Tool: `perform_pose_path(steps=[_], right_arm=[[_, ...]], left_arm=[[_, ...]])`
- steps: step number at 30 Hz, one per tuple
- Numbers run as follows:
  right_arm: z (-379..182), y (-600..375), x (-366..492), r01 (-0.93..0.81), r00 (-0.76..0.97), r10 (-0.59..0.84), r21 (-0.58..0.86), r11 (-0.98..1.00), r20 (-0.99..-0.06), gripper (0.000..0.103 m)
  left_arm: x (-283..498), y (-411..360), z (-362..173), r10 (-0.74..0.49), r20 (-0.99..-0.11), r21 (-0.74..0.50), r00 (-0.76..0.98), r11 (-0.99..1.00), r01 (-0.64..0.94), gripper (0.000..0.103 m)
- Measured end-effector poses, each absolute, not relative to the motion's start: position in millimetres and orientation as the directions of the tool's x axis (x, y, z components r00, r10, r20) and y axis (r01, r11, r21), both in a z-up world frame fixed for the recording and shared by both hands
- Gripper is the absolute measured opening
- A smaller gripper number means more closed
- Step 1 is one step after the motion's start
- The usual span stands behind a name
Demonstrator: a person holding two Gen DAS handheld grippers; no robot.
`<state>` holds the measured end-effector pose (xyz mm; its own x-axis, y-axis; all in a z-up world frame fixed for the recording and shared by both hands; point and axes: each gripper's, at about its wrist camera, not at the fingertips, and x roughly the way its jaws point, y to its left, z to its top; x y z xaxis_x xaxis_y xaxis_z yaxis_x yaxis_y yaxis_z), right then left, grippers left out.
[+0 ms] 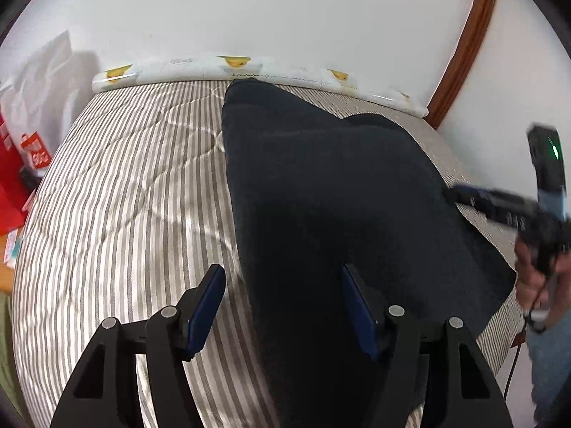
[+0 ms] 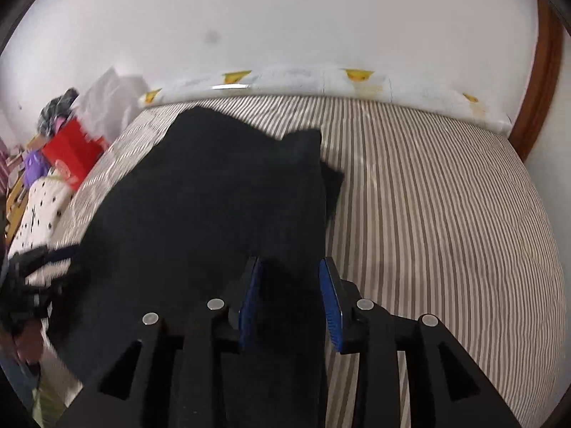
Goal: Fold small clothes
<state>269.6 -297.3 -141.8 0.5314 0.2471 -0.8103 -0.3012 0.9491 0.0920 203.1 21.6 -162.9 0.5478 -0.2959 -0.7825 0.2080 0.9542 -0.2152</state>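
Mid-fold step, judging by layout: dark garment (image 1: 321, 196) flat on striped bedding (image 1: 125, 178).
Left gripper (image 1: 283, 285) half open, empty, garment's edge under its right finger.
Right gripper (image 2: 291, 281) part-closed, garment fold between fingers; firm hold unclear.
Next: secure near edge, carry fold away from grippers.

Both wrist cameras sit just behind their tongs and look steeply down and forward across the striped bed (image 1: 117, 178) toward the white wall (image 2: 285, 18). Each hangs close over the dark garment (image 1: 321, 196), the left view from its left side, the right from its right.
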Motion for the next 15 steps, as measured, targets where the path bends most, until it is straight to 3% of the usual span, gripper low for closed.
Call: perform_pose_path(steps=[15], right_arm=[[-159,-334,164,-0.186,0.582,0.216,0.13,0.974,-0.784,0.034]], left_arm=[[135,18,-162,-0.259,-0.8,-0.225,0.541,0.966,0.13,0.064]])
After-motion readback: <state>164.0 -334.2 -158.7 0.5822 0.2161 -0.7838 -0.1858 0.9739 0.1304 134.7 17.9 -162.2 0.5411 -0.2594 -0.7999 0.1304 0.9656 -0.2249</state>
